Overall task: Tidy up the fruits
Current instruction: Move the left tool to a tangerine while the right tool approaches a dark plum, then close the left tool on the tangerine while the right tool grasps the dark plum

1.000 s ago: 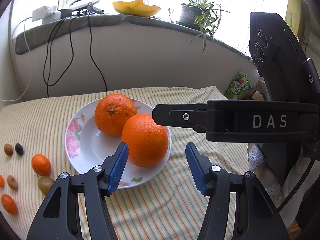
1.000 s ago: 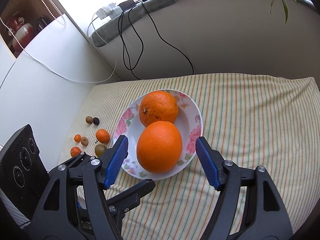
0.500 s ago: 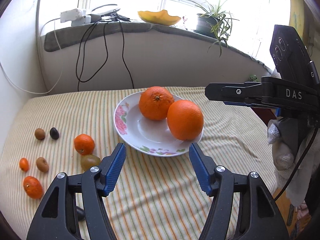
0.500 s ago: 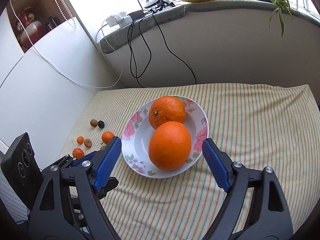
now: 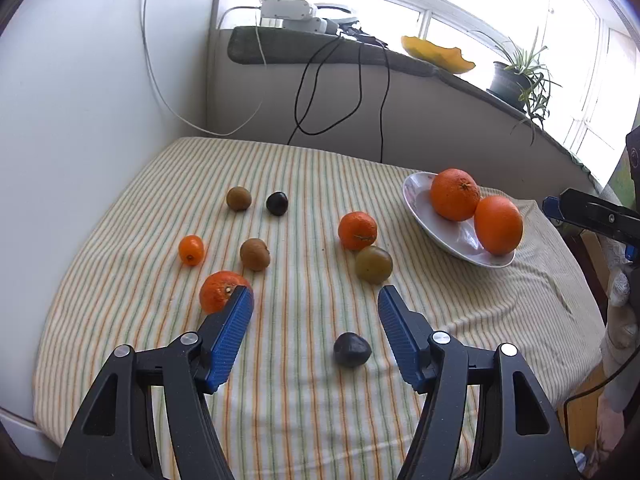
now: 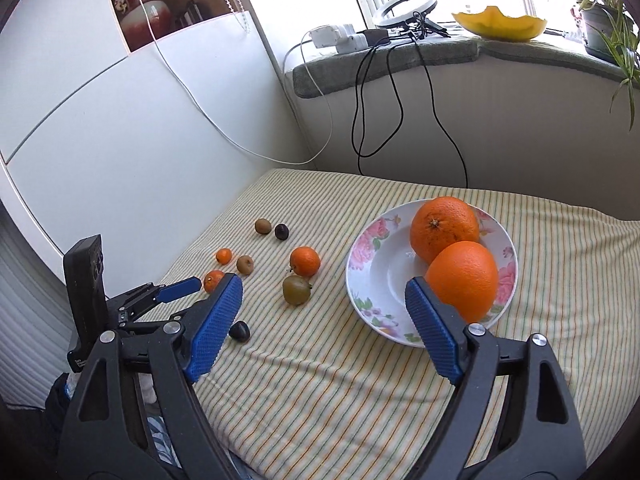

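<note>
No legible text or labels.

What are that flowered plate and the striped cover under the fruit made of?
The plate looks like glazed ceramic or porcelain: glossy white with printed pink flowers, though melamine is possible. The striped cover looks like soft woven cloth, probably cotton: matte, with ripples and folds.
</note>
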The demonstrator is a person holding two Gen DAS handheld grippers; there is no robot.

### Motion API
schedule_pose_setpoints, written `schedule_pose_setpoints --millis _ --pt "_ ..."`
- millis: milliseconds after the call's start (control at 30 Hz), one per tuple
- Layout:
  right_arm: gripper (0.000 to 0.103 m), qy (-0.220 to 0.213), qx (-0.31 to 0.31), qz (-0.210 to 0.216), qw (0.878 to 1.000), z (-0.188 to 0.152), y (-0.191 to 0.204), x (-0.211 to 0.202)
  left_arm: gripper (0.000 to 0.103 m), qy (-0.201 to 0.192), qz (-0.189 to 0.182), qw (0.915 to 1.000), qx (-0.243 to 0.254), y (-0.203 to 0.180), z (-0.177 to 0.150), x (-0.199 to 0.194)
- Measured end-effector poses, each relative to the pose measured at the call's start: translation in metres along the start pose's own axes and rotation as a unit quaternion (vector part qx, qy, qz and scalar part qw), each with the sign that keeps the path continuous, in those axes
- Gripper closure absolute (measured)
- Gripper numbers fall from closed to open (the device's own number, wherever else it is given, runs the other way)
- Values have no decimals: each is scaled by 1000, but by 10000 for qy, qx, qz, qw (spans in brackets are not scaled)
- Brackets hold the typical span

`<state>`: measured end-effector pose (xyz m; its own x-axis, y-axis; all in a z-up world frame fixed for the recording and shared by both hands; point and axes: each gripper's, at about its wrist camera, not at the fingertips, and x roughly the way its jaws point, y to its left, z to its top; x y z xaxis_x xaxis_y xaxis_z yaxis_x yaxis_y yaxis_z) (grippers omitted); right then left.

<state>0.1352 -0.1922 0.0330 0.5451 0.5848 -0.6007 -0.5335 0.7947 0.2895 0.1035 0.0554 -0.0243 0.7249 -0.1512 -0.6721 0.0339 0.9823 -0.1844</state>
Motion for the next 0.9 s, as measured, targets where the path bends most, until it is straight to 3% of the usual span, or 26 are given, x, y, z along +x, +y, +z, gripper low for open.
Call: schedule_pose_setpoints --millis 200,367,567,900 --pt "28 270 -581 147 9978 -14 44 28 38 50 152 9994 -322 35 -7 2" --pt "46 657 -915 321 9931 -28 74 60 52 158 116 9992 -344 45 -12 10" --pt "57 1002 -1185 315 9874 -42 96 93 53 255 111 9988 -403 52 -13 21" --pt "63 1431 -1343 252 9802 -55 101 129 53 360 181 9985 -366 57 -10 36"
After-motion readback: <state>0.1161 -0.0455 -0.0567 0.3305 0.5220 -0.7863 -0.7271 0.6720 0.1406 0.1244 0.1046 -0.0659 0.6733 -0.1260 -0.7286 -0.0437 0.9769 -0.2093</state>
